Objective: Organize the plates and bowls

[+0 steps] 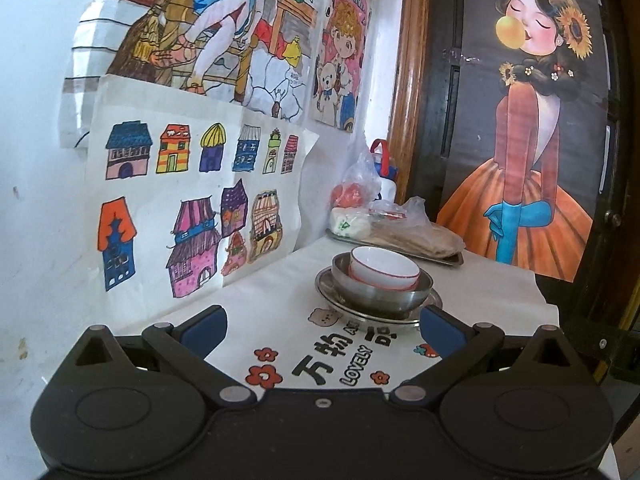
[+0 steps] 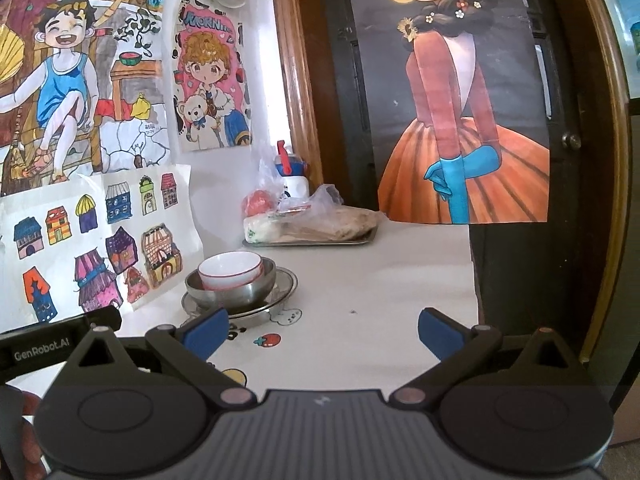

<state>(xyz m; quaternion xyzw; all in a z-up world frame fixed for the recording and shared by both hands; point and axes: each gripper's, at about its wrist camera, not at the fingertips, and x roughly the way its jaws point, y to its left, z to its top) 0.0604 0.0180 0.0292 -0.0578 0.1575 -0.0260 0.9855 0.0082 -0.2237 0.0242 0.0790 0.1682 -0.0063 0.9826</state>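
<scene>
While both grippers hang with jaws spread wide and empty, the left gripper [image 1: 322,326] sits just near of the stack and the right gripper [image 2: 322,330] to its right. One white bowl [image 1: 385,269] sits upright, slightly tilted, in one steel bowl [image 1: 380,294], on one steel plate [image 1: 332,294], left of centre on the table [image 2: 380,280]. One tray [image 2: 312,242] lies farther back.

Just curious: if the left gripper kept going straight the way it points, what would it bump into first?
Probably the stack of dishes: the left gripper is open and aims near the steel plate under the steel bowl. Depth is hard to judge.
</scene>
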